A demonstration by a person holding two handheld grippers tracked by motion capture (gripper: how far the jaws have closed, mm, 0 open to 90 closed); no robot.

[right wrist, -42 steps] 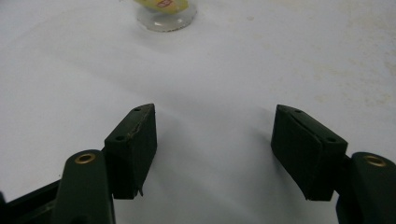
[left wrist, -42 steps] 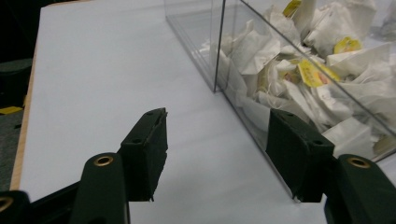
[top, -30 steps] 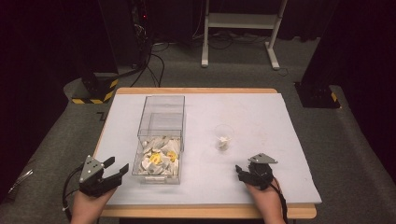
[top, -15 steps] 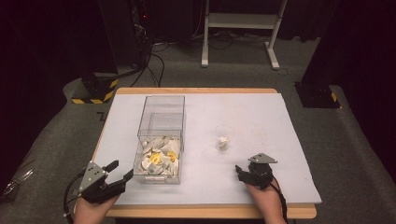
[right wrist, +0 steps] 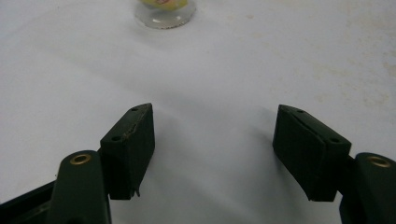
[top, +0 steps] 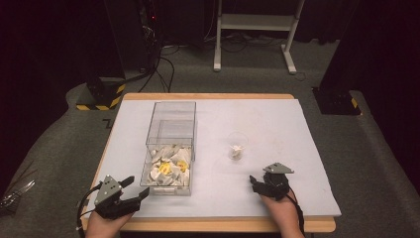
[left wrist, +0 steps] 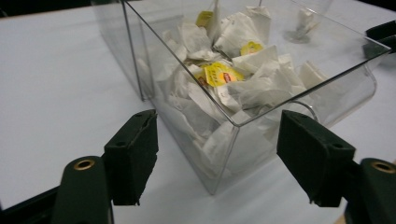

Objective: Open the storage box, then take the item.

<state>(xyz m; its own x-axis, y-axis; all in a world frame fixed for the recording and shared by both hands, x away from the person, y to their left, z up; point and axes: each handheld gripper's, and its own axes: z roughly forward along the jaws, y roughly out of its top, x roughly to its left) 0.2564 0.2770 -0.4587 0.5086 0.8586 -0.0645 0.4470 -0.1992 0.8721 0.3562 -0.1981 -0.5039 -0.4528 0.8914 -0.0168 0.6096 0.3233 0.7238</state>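
One clear box (top: 171, 148), one cup (top: 237, 145), perhaps a dozen tea bags (top: 168, 166).

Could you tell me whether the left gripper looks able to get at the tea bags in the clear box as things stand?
Probably yes. The left gripper, whose jaws have just been opening with nothing between them, sits at the near corner of the clear box. The box is open on top, so the tea bags lie exposed.

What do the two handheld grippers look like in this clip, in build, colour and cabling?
Both are black two-jaw tools. The left gripper and right gripper each carry a grey three-cornered plate on top and trail a black cable toward the person. Close up, the left gripper's pads are blocky, matt black with small screw holes, on arms with brass-coloured rivets; the right gripper's pads match. No sleeves show at the forearms.
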